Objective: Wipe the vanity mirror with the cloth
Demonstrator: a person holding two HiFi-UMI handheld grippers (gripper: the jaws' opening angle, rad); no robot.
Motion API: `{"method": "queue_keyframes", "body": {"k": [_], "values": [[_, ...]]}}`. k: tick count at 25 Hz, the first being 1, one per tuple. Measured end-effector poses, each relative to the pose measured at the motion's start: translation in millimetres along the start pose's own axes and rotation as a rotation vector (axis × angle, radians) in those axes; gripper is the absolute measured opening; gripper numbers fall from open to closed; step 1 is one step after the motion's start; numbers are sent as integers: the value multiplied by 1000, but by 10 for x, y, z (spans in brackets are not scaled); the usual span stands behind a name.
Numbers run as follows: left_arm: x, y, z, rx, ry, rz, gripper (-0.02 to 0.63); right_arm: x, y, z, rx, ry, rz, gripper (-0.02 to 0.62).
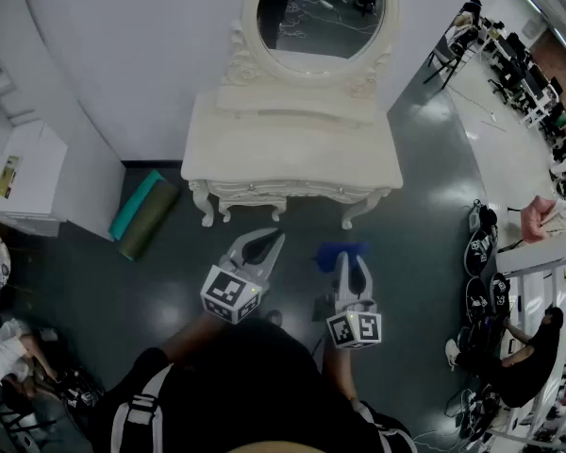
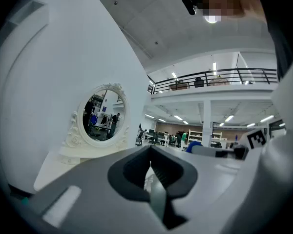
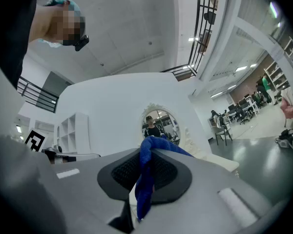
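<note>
- You stand on a dark, shiny floor [image 1: 424,187] in a big room, facing a white wall.
- A white vanity table [image 1: 292,149] stands against that wall. Its oval mirror [image 1: 321,12] sits on top at the back.
- Your right gripper [image 1: 351,262] is pinched tight on the blue cloth [image 1: 341,253]. In the right gripper view the cloth [image 3: 145,179] hangs down between the jaws, with a fold poking out past the tips.
- Your left gripper [image 1: 272,239] has its jaws together at the tips, and nothing is between them.
- Both grippers are low in front of the table, well apart from the mirror. The cloth is not touching the glass.
- So it looks like you are at the step of bringing the cloth to the mirror. No wiping shows yet.
- Next, I think you need to move closer and lift your right gripper up over the table top.
- Then press the poking-out fold flat on the glass, and keep the hard tips off it.
</note>
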State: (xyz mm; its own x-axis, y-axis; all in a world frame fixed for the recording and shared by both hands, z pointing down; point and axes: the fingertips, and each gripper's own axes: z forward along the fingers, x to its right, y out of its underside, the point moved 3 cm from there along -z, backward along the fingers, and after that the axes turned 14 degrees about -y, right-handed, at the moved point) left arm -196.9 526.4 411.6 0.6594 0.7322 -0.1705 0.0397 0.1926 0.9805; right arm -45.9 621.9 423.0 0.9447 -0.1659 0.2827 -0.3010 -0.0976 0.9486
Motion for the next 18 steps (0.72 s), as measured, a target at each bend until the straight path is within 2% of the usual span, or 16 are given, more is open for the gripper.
{"method": "queue_keyframes", "body": {"k": [18], "values": [[-177,-11,-52,18,-24,-22,6,-66,65,125,4,-24,5,37]]}}
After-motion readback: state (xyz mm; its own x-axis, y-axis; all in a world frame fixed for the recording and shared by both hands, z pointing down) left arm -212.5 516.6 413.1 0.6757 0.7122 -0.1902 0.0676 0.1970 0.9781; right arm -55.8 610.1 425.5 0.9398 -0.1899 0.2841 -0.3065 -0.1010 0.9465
